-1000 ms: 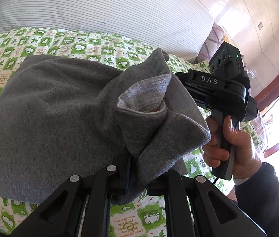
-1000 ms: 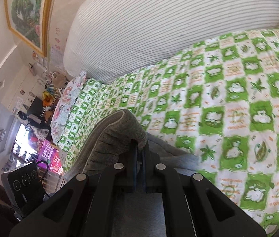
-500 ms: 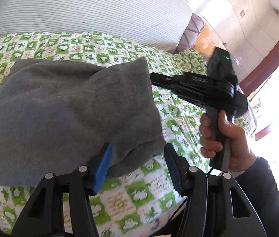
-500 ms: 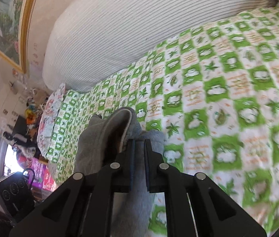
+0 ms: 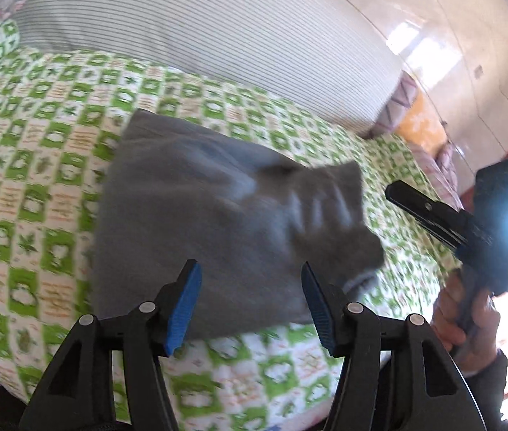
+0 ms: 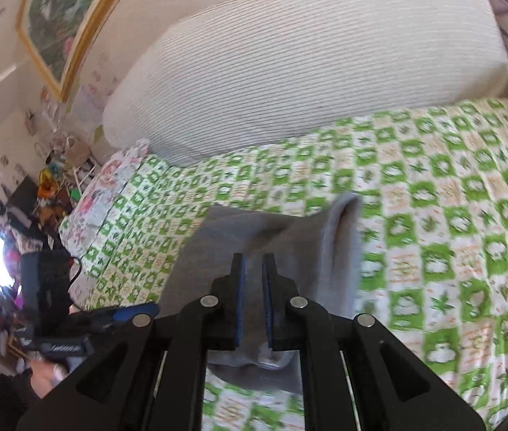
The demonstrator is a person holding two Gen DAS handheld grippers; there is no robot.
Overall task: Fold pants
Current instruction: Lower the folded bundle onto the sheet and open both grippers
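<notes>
The grey pants (image 5: 218, 230) lie folded in a compact bundle on the green-and-white checked bedspread (image 5: 38, 194). My left gripper (image 5: 250, 280) is open and empty, its blue pads just above the bundle's near edge. In the right wrist view the pants (image 6: 271, 244) lie under my right gripper (image 6: 252, 269), whose jaws stand a small gap apart with no cloth held between them. One corner of the pants (image 6: 343, 222) sticks up. The right gripper also shows in the left wrist view (image 5: 469, 230), held off to the right of the pants.
A large striped white pillow (image 5: 196, 25) lies at the head of the bed, also in the right wrist view (image 6: 307, 64). A floral pillow (image 6: 110, 190) and cluttered shelves (image 6: 38, 194) are at the left. A framed picture (image 6: 63, 18) hangs on the wall.
Both grippers have let go of the pants and pulled back. The left opened first, then the right opened a little. The bundle now lies flat on the bed.
</notes>
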